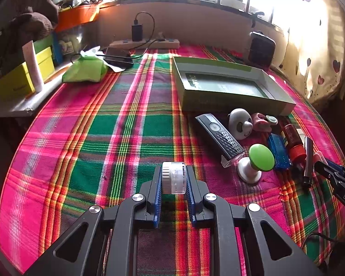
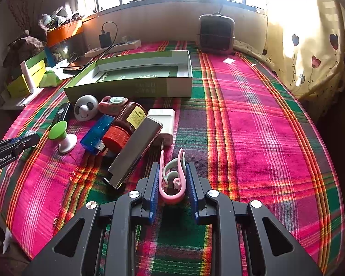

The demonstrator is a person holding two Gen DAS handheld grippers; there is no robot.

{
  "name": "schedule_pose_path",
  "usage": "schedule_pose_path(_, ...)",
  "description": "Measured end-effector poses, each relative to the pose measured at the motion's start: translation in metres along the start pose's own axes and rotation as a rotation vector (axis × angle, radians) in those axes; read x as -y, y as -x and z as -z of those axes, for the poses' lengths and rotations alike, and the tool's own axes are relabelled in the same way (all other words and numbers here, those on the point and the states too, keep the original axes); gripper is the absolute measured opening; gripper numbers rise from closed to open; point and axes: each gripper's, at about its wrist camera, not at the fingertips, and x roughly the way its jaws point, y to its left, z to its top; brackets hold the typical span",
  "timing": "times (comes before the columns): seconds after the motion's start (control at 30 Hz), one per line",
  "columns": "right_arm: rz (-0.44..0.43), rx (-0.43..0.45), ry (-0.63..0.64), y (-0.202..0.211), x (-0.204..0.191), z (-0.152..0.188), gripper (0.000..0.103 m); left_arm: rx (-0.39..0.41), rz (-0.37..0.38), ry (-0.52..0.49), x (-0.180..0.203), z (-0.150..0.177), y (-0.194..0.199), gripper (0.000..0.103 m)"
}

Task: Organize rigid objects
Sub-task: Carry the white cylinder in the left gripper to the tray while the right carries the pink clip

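I've got two things in hand. My left gripper (image 1: 173,179) is pinching a small clear jar w/ a ribbed white cap (image 1: 173,177), lying sideways btwn the blue pads, low over the plaid cloth (image 1: 80,138), near centre. My right gripper (image 2: 172,179) is closed on a pink clip (image 2: 172,179) w/ a pale green inner piece, also right by the cloth, just right of the silver rectangular case (image 2: 135,151).

Target, I reckon, is the open green box (image 2: 131,87), far side, w/ the rest of the pile btwn me and it: brown bottle w/ orange cap (image 2: 124,126), blue USB stick (image 2: 96,133), green-topped knob (image 2: 58,131), white charger (image 2: 163,122), panda face toy (image 2: 85,108), black remote (image 1: 218,135).

Risks: the jar's round and slick, gripped across its ends, so it could roll or squirt out if I tilt. The clip is springy and thin; it may flex and slip. Both arms heading for one box could clash, or snag the pile.
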Motion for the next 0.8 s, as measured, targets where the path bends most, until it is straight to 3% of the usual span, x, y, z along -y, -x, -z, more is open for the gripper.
schedule_pose_path(0.4,-0.004,0.043,0.012,0.005,0.004,-0.031,0.024,0.021,0.046,0.002,0.000,-0.038,-0.002,0.018)
schedule_pose_path(0.8,-0.033,0.050,0.050,-0.019,0.005,-0.090,0.024,0.015,0.092,-0.009,0.007,-0.093,-0.030,0.018)
